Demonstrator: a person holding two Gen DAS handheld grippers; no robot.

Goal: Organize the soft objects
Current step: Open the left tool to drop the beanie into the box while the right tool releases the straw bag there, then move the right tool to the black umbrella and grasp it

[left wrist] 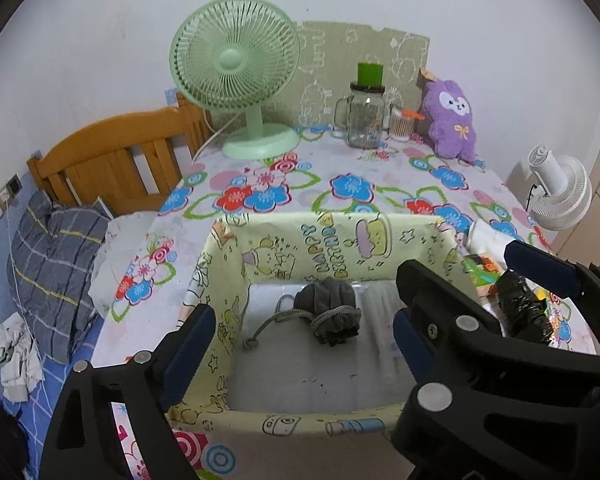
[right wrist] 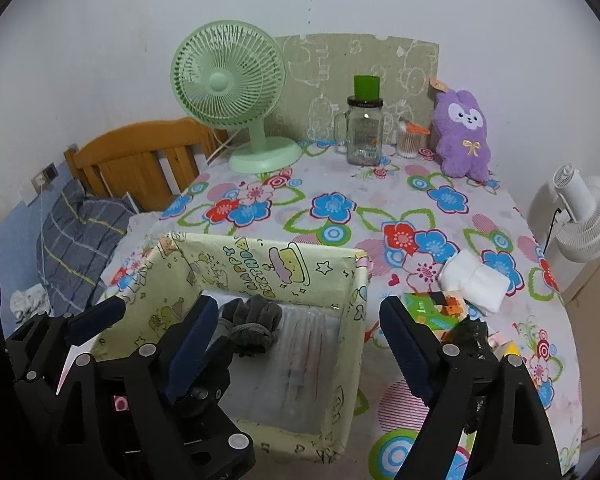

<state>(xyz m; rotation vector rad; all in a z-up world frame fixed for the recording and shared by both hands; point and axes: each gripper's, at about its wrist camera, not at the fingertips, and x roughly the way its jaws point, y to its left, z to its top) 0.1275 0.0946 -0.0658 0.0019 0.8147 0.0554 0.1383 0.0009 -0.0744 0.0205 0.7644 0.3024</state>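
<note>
A grey soft bundle [left wrist: 328, 312] tied with a cord lies on the floor of a pale yellow cartoon-printed box [left wrist: 340, 244] on the flowered table. My left gripper [left wrist: 300, 322] hangs open above the box, with nothing between its pads. My right gripper [right wrist: 298, 308] is also open and empty, over the box's right wall [right wrist: 356, 304]; the grey bundle [right wrist: 256, 320] shows just past its left finger. A folded white cloth [right wrist: 474, 280] lies on the table right of the box. A purple plush rabbit [right wrist: 464, 136] sits upright at the back right.
A green fan [left wrist: 236, 60], a glass jar with a green lid [left wrist: 366, 120] and a swab pot [left wrist: 402, 122] stand along the back. A black crumpled wrap [right wrist: 472, 332] and colourful packets [right wrist: 436, 308] lie right of the box. A bed with a pillow [left wrist: 56, 264] is on the left, a white fan [right wrist: 584, 216] on the right.
</note>
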